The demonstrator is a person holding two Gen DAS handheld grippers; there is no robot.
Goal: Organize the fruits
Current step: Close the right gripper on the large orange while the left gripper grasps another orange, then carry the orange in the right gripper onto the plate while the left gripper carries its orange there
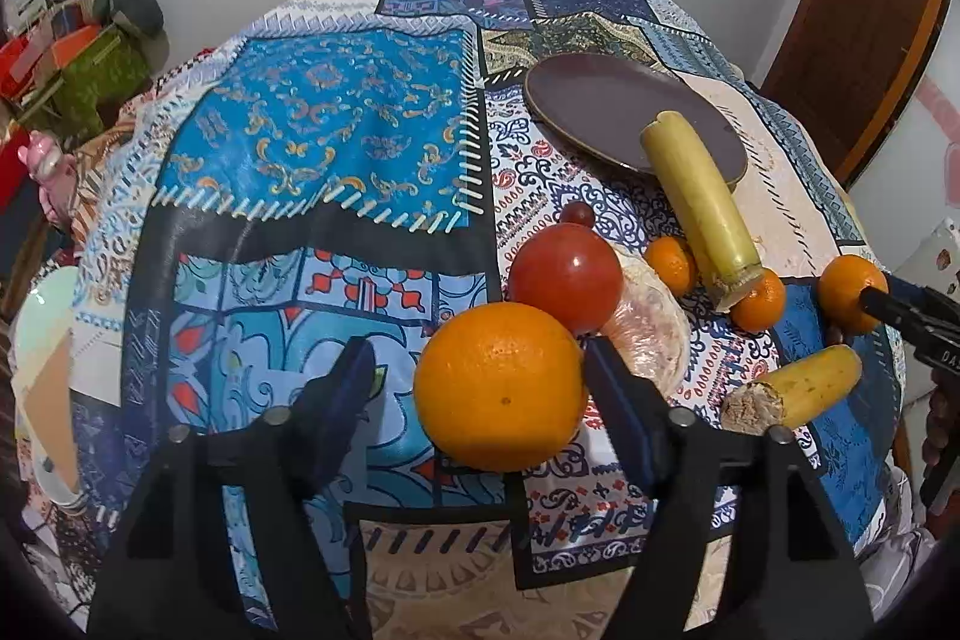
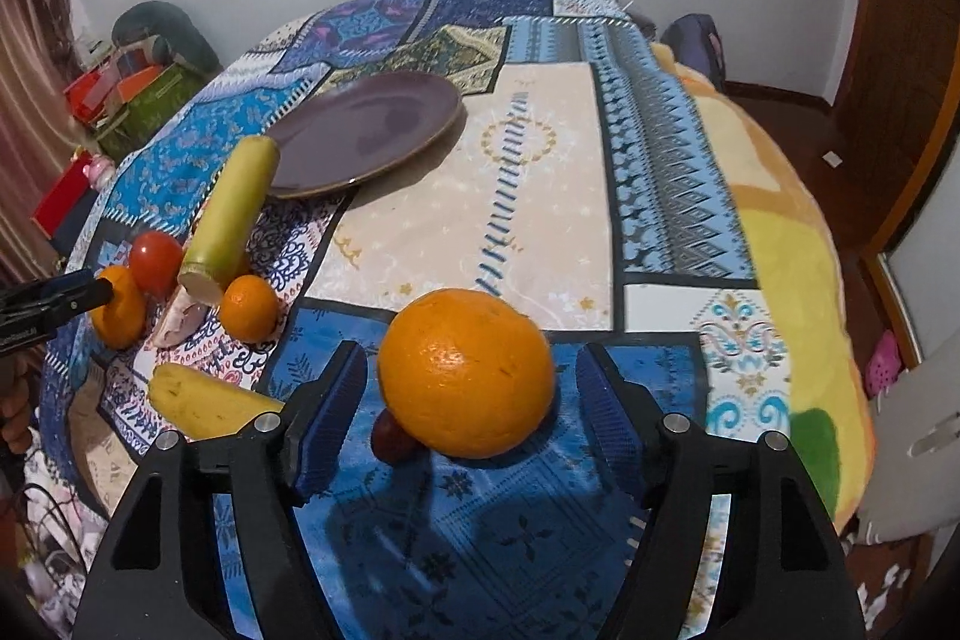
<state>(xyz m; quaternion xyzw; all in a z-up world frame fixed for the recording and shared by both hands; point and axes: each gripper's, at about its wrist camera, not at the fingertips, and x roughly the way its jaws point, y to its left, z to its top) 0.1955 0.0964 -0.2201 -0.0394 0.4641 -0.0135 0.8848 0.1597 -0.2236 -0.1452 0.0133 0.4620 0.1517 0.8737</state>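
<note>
My left gripper [image 1: 480, 400] stands open around a large orange [image 1: 501, 385] on the patterned cloth; its right pad is at the peel and its left pad stands clear of it. My right gripper [image 2: 471, 418] is open around another orange [image 2: 468, 373], with a gap on both sides and a small dark red fruit [image 2: 390, 439] beside it. Between the two lie a red tomato [image 1: 567, 274], a wrapped peeled citrus piece [image 1: 651, 328], mandarins [image 1: 759, 298], a yellow banana piece [image 1: 798, 394] and a long yellow-green stalk [image 1: 696, 202] leaning on a purple plate [image 1: 636, 118].
The cloth-covered surface [image 2: 540, 196] has bare room right of the plate [image 2: 366, 133]. Boxes and a cushion [image 2: 144, 82] sit off the far left edge. A yellow blanket [image 2: 786, 244] covers the right side, with floor and a wooden door beyond.
</note>
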